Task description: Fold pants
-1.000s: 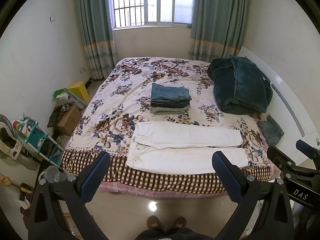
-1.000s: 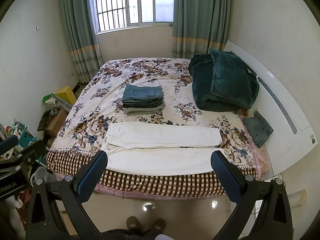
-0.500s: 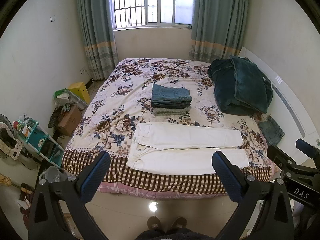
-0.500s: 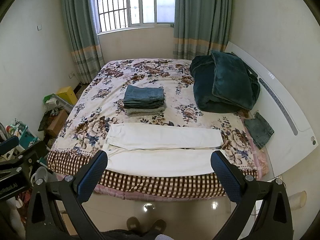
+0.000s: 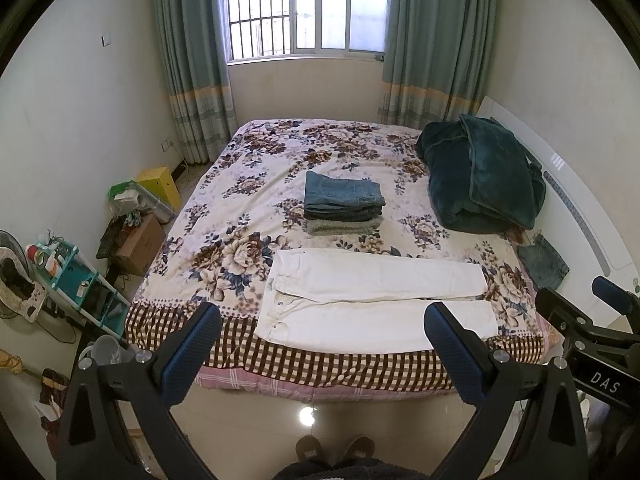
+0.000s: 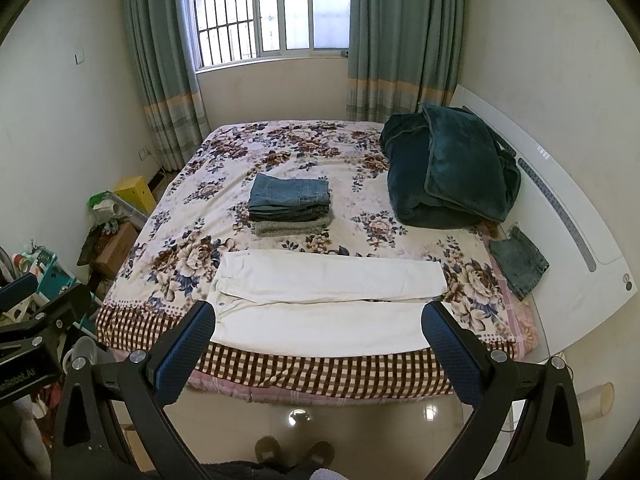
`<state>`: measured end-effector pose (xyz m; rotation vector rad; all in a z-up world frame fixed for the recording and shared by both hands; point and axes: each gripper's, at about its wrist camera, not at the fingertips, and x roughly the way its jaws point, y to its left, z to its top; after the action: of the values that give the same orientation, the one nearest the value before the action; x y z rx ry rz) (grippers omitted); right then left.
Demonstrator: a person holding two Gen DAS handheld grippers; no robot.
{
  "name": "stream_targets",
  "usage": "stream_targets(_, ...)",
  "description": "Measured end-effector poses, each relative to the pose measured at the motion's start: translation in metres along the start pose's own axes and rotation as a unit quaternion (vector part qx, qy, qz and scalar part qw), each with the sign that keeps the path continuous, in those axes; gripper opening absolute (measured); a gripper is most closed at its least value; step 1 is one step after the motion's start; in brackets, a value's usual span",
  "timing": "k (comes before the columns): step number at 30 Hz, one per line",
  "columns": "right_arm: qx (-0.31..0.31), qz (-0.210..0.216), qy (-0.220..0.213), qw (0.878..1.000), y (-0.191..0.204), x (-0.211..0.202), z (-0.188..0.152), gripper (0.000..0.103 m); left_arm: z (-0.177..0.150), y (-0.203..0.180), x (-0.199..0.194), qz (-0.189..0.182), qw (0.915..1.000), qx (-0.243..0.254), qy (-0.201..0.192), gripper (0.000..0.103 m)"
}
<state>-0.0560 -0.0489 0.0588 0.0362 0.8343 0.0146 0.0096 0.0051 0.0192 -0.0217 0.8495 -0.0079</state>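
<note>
White pants (image 5: 376, 300) lie flat along the near edge of the floral bed, waist to the left, both legs stretched right; they also show in the right wrist view (image 6: 328, 300). My left gripper (image 5: 320, 320) is open and empty, held back from the bed over the floor. My right gripper (image 6: 318, 318) is open and empty too, also short of the bed. The right gripper's body (image 5: 588, 320) shows at the right of the left wrist view.
A stack of folded jeans (image 5: 342, 202) sits mid-bed behind the pants. A dark green blanket (image 5: 480, 176) is piled at the right by the white headboard (image 5: 576, 208). A small denim piece (image 5: 542, 260) lies at the right edge. Boxes and a teal shelf (image 5: 76, 280) stand at the left.
Both views have tilted slightly, so the bed sits a little lower in frame. The pants have not moved and both grippers stay open.
</note>
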Motion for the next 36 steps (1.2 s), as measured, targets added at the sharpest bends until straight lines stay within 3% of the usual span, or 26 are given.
stream_targets(26, 0.011, 0.004, 0.012, 1.0, -0.004, 0.005, 0.007, 0.103, 0.0, -0.006, 0.004, 0.006, 1.0, 0.003, 0.002, 0.103)
stream_targets(30, 0.019, -0.003, 0.023, 1.0, -0.022, 0.028, 0.005, 0.103, 0.003, -0.011, 0.018, 0.028, 0.9996, -0.005, -0.003, 0.103)
stream_targets(36, 0.033, -0.015, 0.046, 0.998, -0.055, 0.101, 0.009, 0.103, 0.016, -0.025, 0.081, 0.073, 0.9969, -0.027, 0.003, 0.103)
